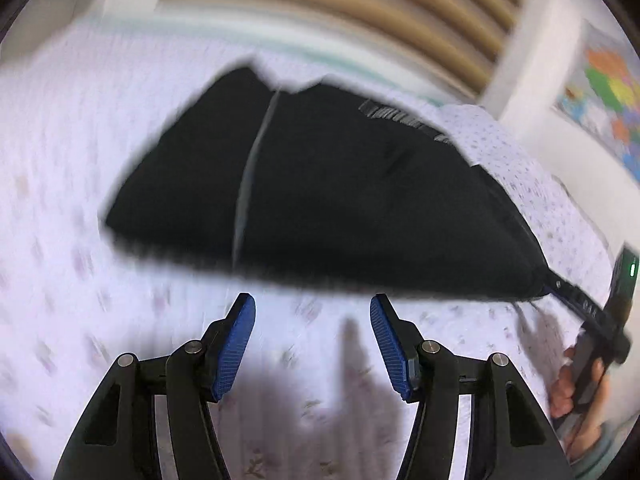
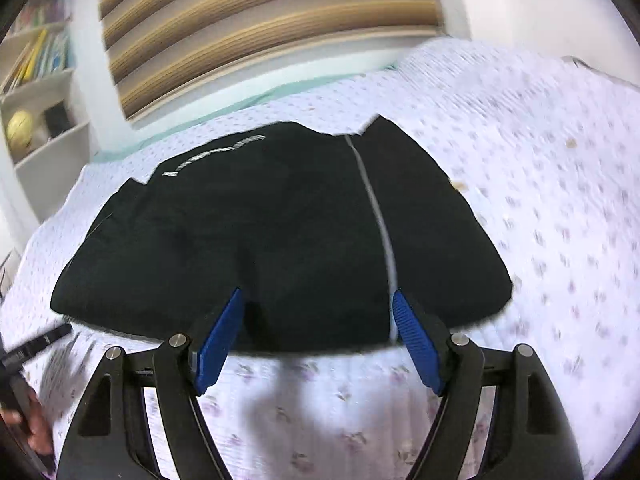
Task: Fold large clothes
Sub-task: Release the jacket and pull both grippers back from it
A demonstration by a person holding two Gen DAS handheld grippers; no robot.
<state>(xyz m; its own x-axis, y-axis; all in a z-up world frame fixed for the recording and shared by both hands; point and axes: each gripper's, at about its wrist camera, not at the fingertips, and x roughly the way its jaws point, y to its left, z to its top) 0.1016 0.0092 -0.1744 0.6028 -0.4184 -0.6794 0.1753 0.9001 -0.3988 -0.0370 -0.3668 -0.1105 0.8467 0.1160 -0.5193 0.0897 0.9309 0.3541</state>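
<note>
While both pairs of blue-padded jaws stand wide apart with nothing between them, the left gripper (image 1: 312, 312) hangs over bare floral bedspread (image 1: 60, 280), its tips just short of the near edge of the black garment (image 1: 320, 200). That garment lies spread flat ahead of the jaws, a thin pale stripe (image 1: 250, 176) running away from the left pad toward the far edge. Off to the right of the jaws, the other gripper's black finger reaches the garment's near right corner, with the person's right hand (image 1: 576, 392) wrapped round its handle; whether it touches the cloth is too blurred to tell.

In the right wrist view, the right gripper (image 2: 318, 308) has its open tips overlapping the near hem of the black garment (image 2: 260, 240), though contact cannot be judged. The pale stripe (image 2: 376, 208) meets the hem just beside the right pad. Far left of the jaws, the left hand (image 2: 36, 428) shows at the frame's edge. Beyond the garment, a row of pale lettering (image 2: 216, 156) sits near its far left edge, then the bedspread (image 2: 540, 200), and past that a brown striped blind (image 2: 260, 32) and a white bookshelf (image 2: 44, 80) to the left.
</note>
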